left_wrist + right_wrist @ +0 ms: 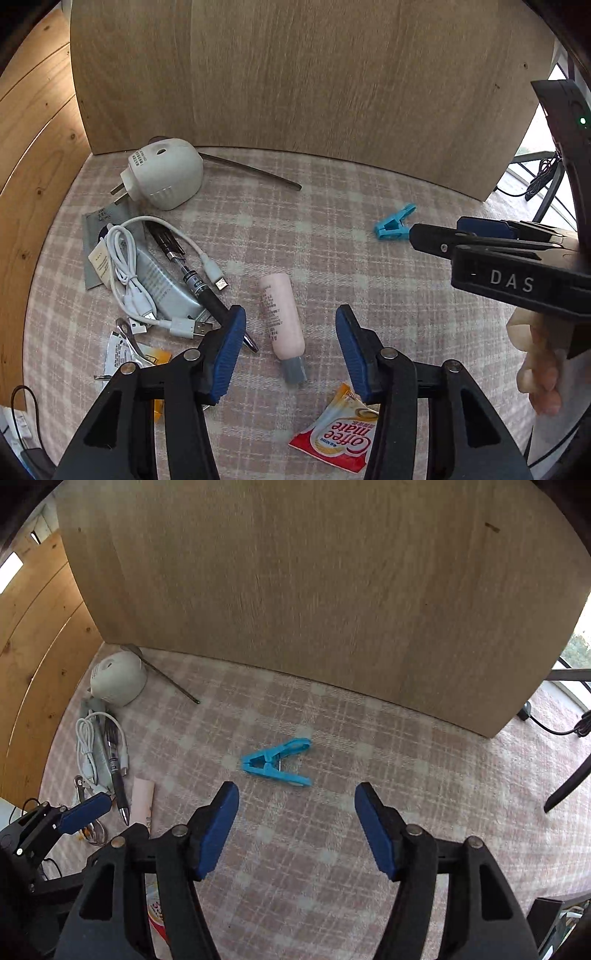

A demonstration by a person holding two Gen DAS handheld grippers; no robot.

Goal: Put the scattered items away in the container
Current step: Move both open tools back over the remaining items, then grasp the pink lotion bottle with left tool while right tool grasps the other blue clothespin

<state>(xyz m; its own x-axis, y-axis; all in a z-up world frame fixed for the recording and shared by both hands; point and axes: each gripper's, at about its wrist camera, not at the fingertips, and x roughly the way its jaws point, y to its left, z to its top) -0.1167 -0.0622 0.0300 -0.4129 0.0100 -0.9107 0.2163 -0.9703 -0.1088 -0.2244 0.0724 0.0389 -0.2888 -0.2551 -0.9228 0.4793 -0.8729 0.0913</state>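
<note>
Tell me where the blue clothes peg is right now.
The blue clothes peg lies alone on the checked cloth, just beyond the open right gripper, in front of the wooden board and well right of the pink tube.

Pink tube (282, 319) lying flat, grey cap near; blue clip (277, 762) flat, well apart.

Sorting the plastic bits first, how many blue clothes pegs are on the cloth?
1. The blue clothes peg lies alone mid-cloth, right of the pink tube. Others may be hidden.

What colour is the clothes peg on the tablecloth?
Light blue clothes peg, clearest in the right wrist view.
</note>
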